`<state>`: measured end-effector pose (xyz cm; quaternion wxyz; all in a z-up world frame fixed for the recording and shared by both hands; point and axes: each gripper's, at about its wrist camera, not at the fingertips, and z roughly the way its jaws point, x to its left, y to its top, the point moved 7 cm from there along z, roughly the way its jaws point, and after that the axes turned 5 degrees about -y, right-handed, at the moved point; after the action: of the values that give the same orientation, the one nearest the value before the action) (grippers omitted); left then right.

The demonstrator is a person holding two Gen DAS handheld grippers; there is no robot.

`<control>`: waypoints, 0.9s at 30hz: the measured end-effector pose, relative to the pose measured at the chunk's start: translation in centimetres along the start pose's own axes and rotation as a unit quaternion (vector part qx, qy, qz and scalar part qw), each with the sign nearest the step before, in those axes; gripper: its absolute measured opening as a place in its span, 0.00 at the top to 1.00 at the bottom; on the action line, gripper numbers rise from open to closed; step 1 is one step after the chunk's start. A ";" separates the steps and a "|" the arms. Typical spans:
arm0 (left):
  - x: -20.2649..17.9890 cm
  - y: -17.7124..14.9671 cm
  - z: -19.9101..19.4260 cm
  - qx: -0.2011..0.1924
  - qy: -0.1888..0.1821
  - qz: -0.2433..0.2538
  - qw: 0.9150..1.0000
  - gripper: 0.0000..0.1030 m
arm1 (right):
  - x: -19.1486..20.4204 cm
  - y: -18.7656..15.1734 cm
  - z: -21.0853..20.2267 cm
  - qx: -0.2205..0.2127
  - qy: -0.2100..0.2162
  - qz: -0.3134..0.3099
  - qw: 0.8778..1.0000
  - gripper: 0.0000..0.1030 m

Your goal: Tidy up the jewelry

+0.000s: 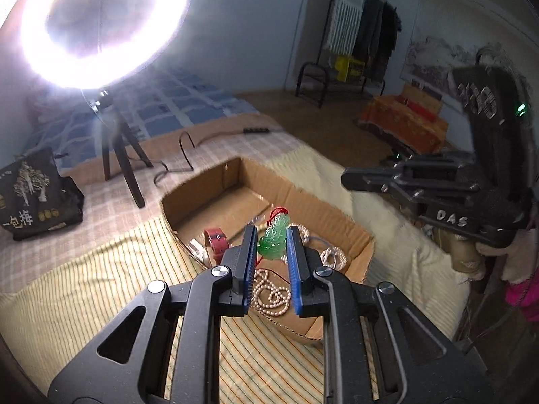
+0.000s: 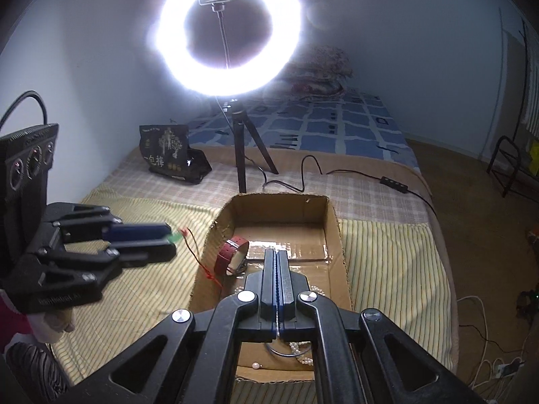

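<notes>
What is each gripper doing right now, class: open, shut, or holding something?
Left gripper: shut on the green pendant.
Right gripper: shut, nothing visible between its fingers.

From my right wrist feed, my right gripper (image 2: 277,269) covers most of the pearl necklace (image 2: 305,353) near the front edge of the cardboard box (image 2: 333,235); only a few loops show. The green pendant (image 2: 174,238) is a blurred sliver at the left gripper (image 2: 165,235) tips, its shape unreadable there. I cannot make out what the right gripper's closed fingers pinch (if anything). In the left view, the ring light (image 1: 101,23) is cut by the top edge.
</notes>
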<state>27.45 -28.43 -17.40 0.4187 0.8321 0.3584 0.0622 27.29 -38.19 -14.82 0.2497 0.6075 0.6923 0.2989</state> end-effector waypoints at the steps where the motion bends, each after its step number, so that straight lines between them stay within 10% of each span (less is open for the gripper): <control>1: -0.1 -0.2 0.6 0.007 0.002 0.002 1.000 0.84 | -0.2 -0.1 0.1 0.001 0.001 0.002 1.000 1.00; 5: -0.1 -0.6 1.6 0.020 0.010 -0.003 1.000 0.56 | -0.9 -0.6 0.6 0.008 0.000 0.011 1.000 0.99; 14: 0.1 -1.3 1.5 0.021 0.038 0.003 0.999 0.28 | -2.4 -1.2 0.9 0.000 -0.040 0.043 0.998 0.17; 27: -0.1 -0.9 -0.5 0.003 0.061 0.012 0.998 0.24 | -1.9 -0.3 -0.7 -0.022 -0.066 0.044 0.997 0.04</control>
<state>26.69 -27.84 -17.71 0.3925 0.8323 0.3735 0.1170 26.86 -40.22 -14.60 0.2947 0.6504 0.6401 0.2836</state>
